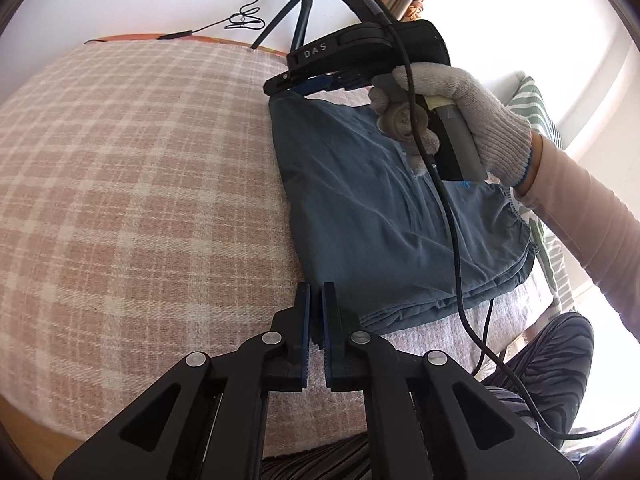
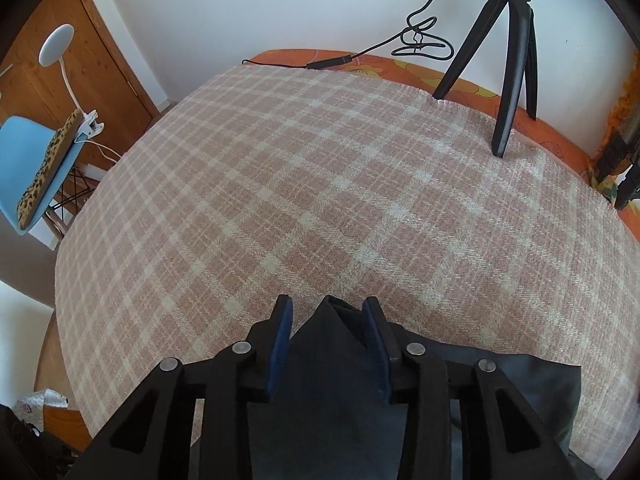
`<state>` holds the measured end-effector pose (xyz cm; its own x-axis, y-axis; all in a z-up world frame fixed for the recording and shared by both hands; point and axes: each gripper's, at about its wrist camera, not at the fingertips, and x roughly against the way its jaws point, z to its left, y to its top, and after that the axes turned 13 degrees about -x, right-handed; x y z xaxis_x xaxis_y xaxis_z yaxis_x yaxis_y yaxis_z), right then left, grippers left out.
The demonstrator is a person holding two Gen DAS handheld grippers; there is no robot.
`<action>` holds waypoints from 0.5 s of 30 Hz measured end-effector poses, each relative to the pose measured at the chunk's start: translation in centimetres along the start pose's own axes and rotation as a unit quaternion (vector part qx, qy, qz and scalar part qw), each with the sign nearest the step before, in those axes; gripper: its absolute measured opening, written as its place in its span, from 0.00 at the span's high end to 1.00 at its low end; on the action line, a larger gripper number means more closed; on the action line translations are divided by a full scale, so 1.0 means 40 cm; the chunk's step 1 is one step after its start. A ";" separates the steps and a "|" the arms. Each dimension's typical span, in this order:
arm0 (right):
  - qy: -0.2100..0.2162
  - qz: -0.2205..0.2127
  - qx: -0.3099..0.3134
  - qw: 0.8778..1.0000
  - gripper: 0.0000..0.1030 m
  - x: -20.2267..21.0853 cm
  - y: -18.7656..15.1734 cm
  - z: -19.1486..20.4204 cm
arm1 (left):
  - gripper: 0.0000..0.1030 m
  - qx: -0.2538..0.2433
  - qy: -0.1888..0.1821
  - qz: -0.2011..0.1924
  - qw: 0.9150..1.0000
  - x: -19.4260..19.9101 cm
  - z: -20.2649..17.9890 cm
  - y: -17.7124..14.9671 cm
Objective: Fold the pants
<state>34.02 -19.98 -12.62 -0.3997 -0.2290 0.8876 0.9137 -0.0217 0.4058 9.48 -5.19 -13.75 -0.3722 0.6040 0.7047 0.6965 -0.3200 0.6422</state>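
I see a pink-and-cream checked blanket (image 2: 320, 184) covering the surface, over an orange floral cloth (image 2: 472, 88) at its far edge. A black tripod (image 2: 508, 72) stands far right, a cable (image 2: 416, 40) coiled beside it. Far left sits a blue chair (image 2: 28, 160) with a leopard-print cushion (image 2: 46, 170) and a white clip lamp (image 2: 60, 48).

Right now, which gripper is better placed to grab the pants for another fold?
Probably the right gripper: its open jaws already straddle a raised corner of the blue pants. The left gripper is shut and empty, beside the pants' near edge over the plaid blanket.
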 end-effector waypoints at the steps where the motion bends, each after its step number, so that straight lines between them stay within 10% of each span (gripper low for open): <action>1: 0.001 -0.002 0.002 1.000 0.61 0.020 -0.005 0.004 | 0.86 0.006 -0.002 -0.003 1.000 0.005 0.008 0.001; 5: 0.010 0.022 -0.011 1.000 0.55 0.074 -0.029 0.015 | 0.66 0.035 -0.025 -0.004 0.999 0.001 0.030 0.017; 10: 0.001 0.071 -0.052 0.996 0.52 0.061 -0.058 0.034 | 0.64 0.056 -0.063 -0.005 0.996 -0.038 0.028 0.023; 13: -0.044 0.089 -0.048 0.994 0.51 0.020 -0.065 0.066 | 0.68 0.061 -0.077 0.000 0.995 -0.069 0.017 0.014; 15: -0.075 0.103 -0.044 0.991 0.51 -0.013 -0.067 0.084 | 0.90 0.049 -0.076 -0.001 0.996 -0.076 0.002 0.009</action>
<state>31.52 -16.53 -13.45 -0.2039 -0.0908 0.9748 0.9774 -0.0747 0.1975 10.90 -7.09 -15.69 -0.2827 0.7101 0.6448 0.7553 -0.2497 0.6060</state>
